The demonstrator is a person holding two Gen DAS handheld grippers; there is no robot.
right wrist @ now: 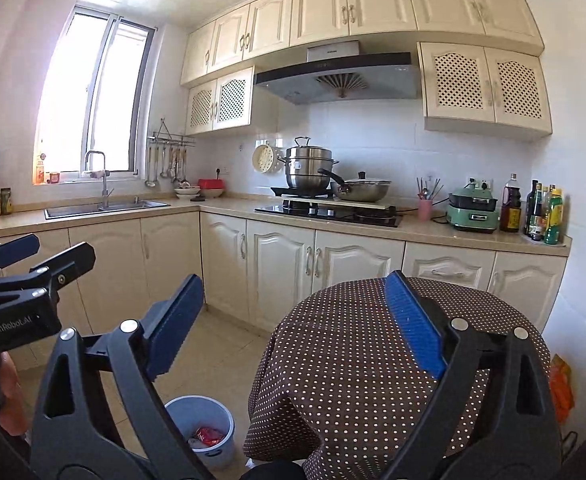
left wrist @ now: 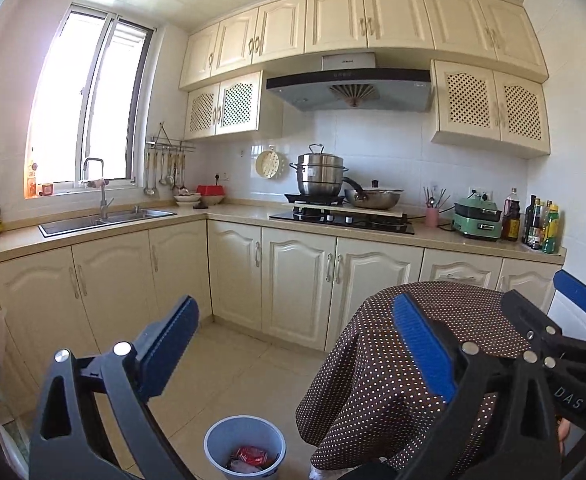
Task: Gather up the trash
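You are facing an L-shaped kitchen with cream cupboards, holding both tools up at about counter height. At the far left a bright window (left wrist: 89,104) sits above a steel sink (left wrist: 105,218) with a tall tap. To the right of the sink, ladles and spoons hang from a wall rail (left wrist: 171,160), and a red box and some bowls stand in the counter's corner. Further right, a steamer pot (left wrist: 320,174) and a lidded wok (left wrist: 373,197) sit on the hob, under a grey extractor hood (left wrist: 349,90). Past the hob come a pink cup of chopsticks, a green electric cooker (left wrist: 476,220) and a cluster of sauce bottles (left wrist: 541,226) at the counter's right end.

Your left gripper (left wrist: 295,334) is spread wide, its blue pads well apart with nothing between them. On the floor below it, between the two fingers in the left camera's view, stands a pale blue bin (left wrist: 245,446). The trash is inside the bin: a red wrapper (left wrist: 253,456) lies on some paler scraps (too small to identify).

Just right of the bin stands a round table under a brown cloth with white dots (right wrist: 353,360), which hangs down almost to the floor. No trash shows on the part of the tabletop you can see.

Your right gripper (right wrist: 295,310) is also spread wide and holds nothing. Its right finger lies across your view of the table, and the two grippers are side by side, close together. Something orange (right wrist: 563,390) sits low by the wall at the far right.
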